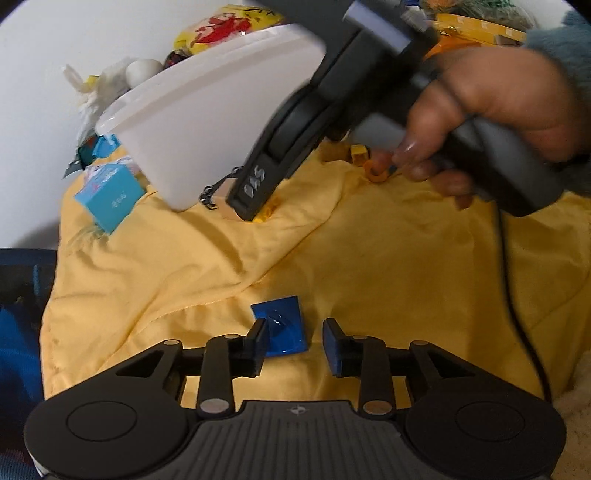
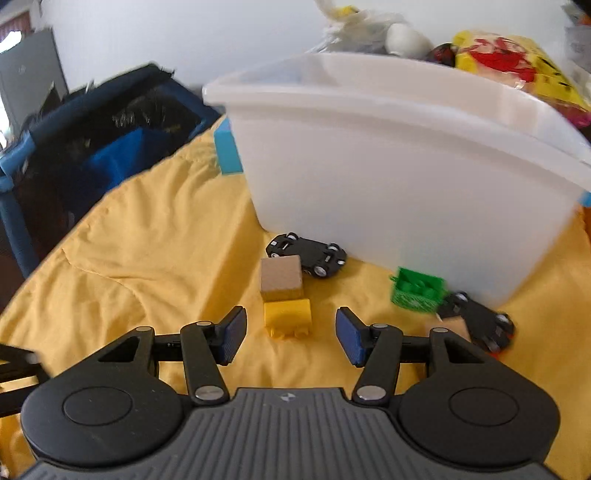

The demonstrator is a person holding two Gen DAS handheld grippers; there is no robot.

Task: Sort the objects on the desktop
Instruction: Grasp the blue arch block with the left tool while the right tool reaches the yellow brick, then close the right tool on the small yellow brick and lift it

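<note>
- Blue square tile (image 1: 282, 328) flat on the yellow cloth (image 1: 369, 266), between the left gripper (image 1: 294, 341) fingers; fingers spread, apparently not pressing it.
- Right gripper (image 2: 291, 334) fingers spread, empty, over a yellow brick (image 2: 288, 317) touching a tan cube (image 2: 281, 281).
- White bin (image 2: 406, 177) behind, toy car (image 2: 306, 254) at its base, green brick (image 2: 417, 291) nearby.

Plain white wall (image 2: 155, 33) fills the top of both views, evenly lit with soft daylight and no hard shadows. A wrinkled yellow quilted cloth (image 1: 369, 251) covers the whole work surface, stitched seams running across it. At the left of the right wrist view sits a dark blue fabric bin with a black mesh inside (image 2: 92, 125), just beside the cloth's edge. Upper left corner there shows a grey flat panel (image 2: 33, 74), too blurry to identify.
</note>
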